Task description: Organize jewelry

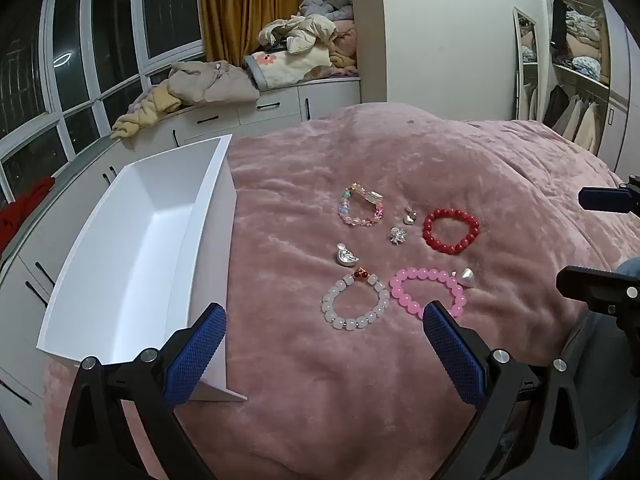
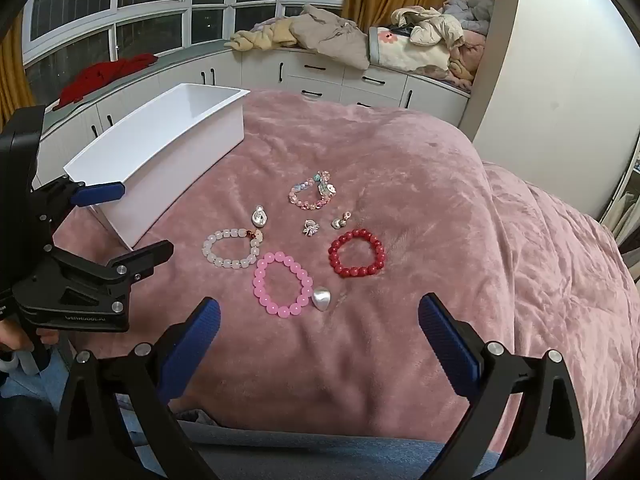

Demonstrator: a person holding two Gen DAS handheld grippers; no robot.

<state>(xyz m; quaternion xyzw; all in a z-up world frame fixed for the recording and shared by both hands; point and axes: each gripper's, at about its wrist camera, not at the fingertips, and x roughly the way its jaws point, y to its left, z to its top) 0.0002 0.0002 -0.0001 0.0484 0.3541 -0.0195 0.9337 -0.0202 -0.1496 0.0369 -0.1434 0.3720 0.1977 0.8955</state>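
Pink blanket [image 2: 420,184], jewelry laid out beside the white box [image 2: 168,148].
My left gripper [image 1: 324,332] and right gripper [image 2: 320,320] gape empty near 4 bracelets [image 2: 282,283].

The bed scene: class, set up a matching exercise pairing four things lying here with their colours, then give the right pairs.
Things:
1. box
2. blanket
3. bracelet nearest the right gripper
4. bracelet right of it

Colours:
A. red
B. white
C. bright pink
D. dusty pink

Pairs: 1-B, 2-D, 3-C, 4-A
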